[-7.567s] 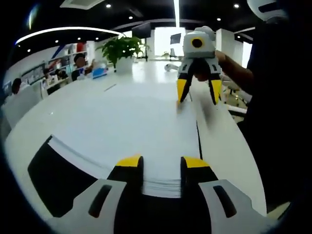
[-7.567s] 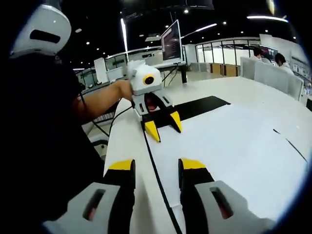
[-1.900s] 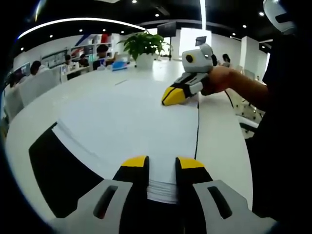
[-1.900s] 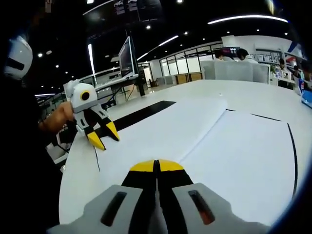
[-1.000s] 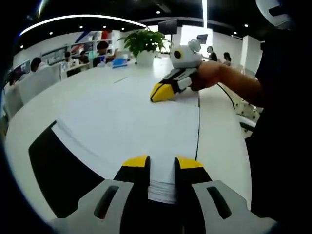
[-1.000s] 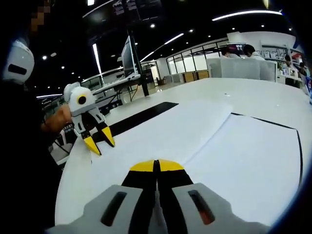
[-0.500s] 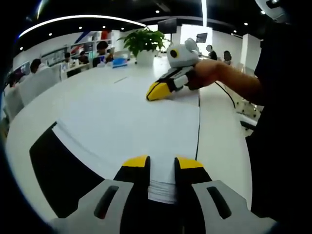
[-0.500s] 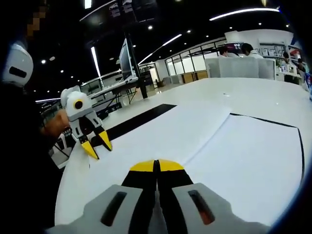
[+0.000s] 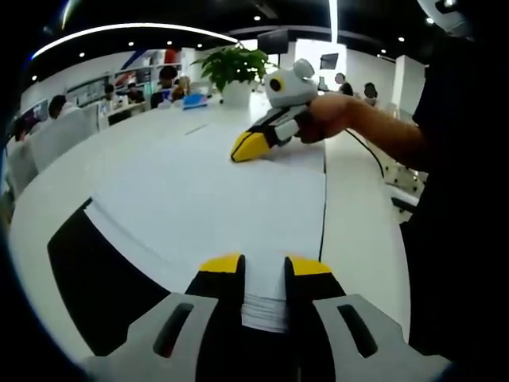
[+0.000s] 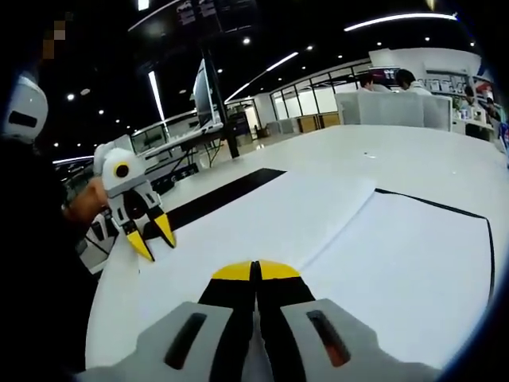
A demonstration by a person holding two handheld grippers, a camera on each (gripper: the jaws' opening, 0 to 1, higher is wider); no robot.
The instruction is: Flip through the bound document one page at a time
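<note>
Mid page-turn: one sheet pinched and lifted across the bound document.

Right gripper (image 10: 256,269), fingers pressed together on the edge of the top page (image 10: 262,211), carrying it raised across the middle of the right gripper view, above the open document (image 10: 406,255). Left gripper (image 9: 256,263) at the bottom centre of the left gripper view, fingers narrowly apart astride the edge of the document's page stack (image 9: 262,306), which lies flat on the white bench (image 9: 362,231); whether they grip it cannot be told. Potted plant (image 9: 231,68) at upper centre. Likely next: carry the sheet over to the far side, lay it flat, release, then pick out the next single page.
</note>
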